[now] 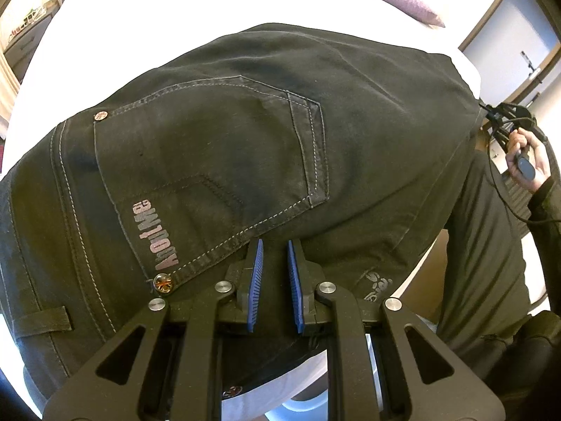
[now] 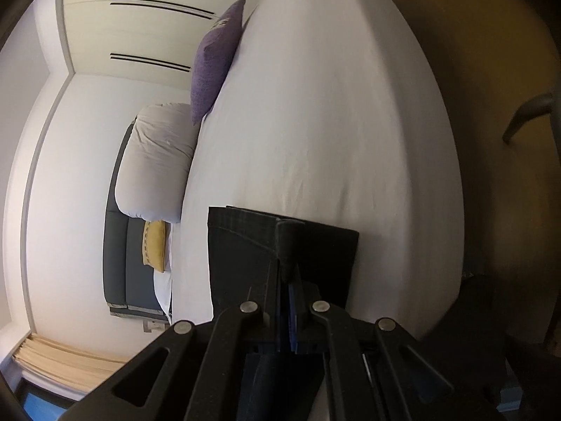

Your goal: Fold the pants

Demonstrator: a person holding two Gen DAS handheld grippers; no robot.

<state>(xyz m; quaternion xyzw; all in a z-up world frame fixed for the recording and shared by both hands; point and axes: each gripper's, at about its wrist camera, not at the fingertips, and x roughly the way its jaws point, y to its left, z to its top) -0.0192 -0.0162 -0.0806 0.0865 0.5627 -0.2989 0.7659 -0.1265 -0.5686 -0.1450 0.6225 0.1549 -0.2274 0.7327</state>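
Dark pants [image 1: 245,140] lie spread on a white bed [image 1: 175,10], seat side up, with a stitched back pocket [image 1: 210,161]. My left gripper [image 1: 275,245] hovers just over the waist area below the pocket, its blue pads [image 1: 256,273] a small gap apart, with nothing between them. My right gripper [image 2: 285,280] is shut on the hem end of a pant leg [image 2: 245,245] and holds it above the bed sheet [image 2: 333,105]. It also shows at the right edge of the left wrist view [image 1: 491,112], gripping the far end of the pants.
A purple cushion [image 2: 214,59] lies on the bed [image 1: 403,0]. A white pillow [image 2: 157,161] and a yellow cushion [image 2: 156,245] rest against a grey headboard [image 2: 117,263]. The person's torso [image 1: 491,245] stands at the bed's side.
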